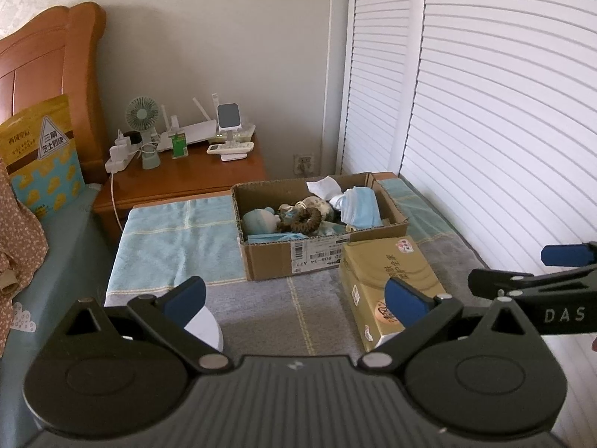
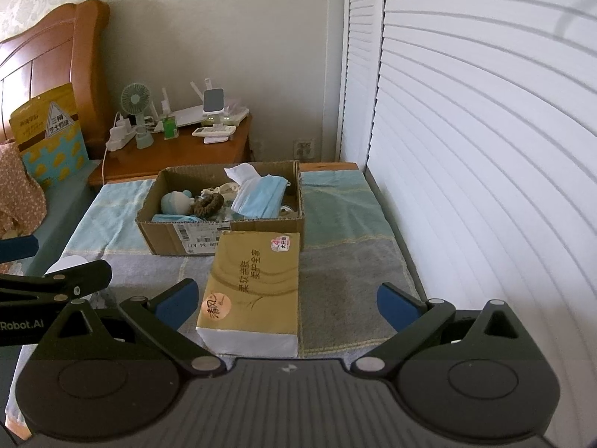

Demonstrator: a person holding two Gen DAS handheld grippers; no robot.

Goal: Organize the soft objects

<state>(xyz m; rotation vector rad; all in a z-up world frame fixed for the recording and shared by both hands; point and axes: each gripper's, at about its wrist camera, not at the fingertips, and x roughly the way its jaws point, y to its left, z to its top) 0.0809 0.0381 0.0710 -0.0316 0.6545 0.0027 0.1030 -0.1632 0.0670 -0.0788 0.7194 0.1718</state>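
Right wrist view: soft things (blue face masks point(image 2: 261, 196), a brown scrunchie point(image 2: 207, 204)) lie in the brown cardboard box point(image 2: 224, 237) at twelve o'clock, touching the gold tissue pack point(image 2: 253, 283) before it. Right gripper point(image 2: 285, 304) and left gripper point(image 1: 296, 304) both hover, jaws spread, empty.

box point(image 2: 224, 237): 1 | tissue pack point(image 2: 253, 283): 1 | scrunchie point(image 2: 207, 204): 1 | masks point(image 2: 261, 196): perhaps 2

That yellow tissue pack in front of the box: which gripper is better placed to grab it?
Probably the right gripper: the tissue pack lies between its open fingers. The left gripper points beside it.
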